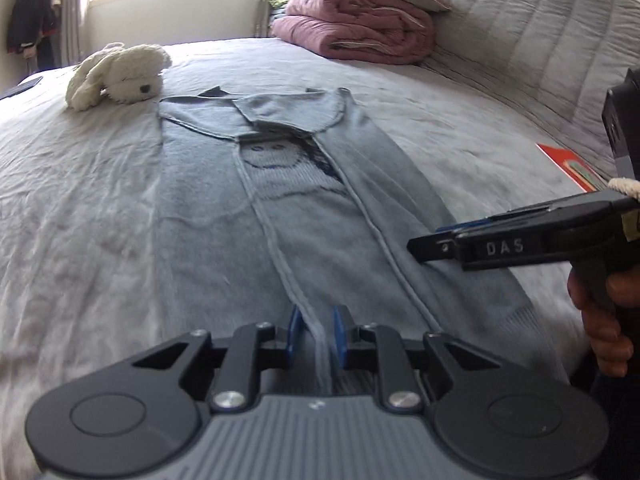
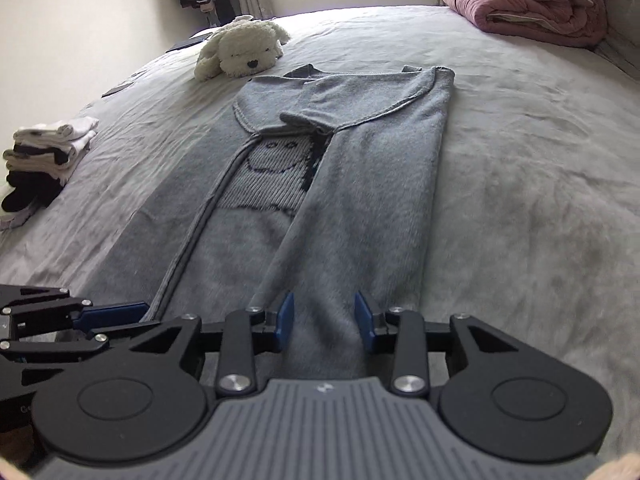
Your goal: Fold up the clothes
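Knitwear is being handled: a grey sweater (image 2: pixel 340 184) lies flat on the bed (image 2: pixel 520 200), sides and sleeves turned inward. At its near hem, the left gripper (image 1: pixel 316 332) is nearly closed around a seam ridge, and the right gripper (image 2: pixel 325 322) is half-spread with fabric between; pad contact cannot be told for either. Softness, limpness and little weight are judged; both hem corners should be pinched. Farther off, a plush dog (image 2: pixel 244 50) rests.

My left gripper (image 1: pixel 316 332) had black linkage arms, silver screws, blue pads and a ribbed grey body. Right of it, my right gripper (image 1: pixel 430 248) bore white letters "DAS"; a fuzzy cream cuff (image 1: pixel 624 186) sat above it.
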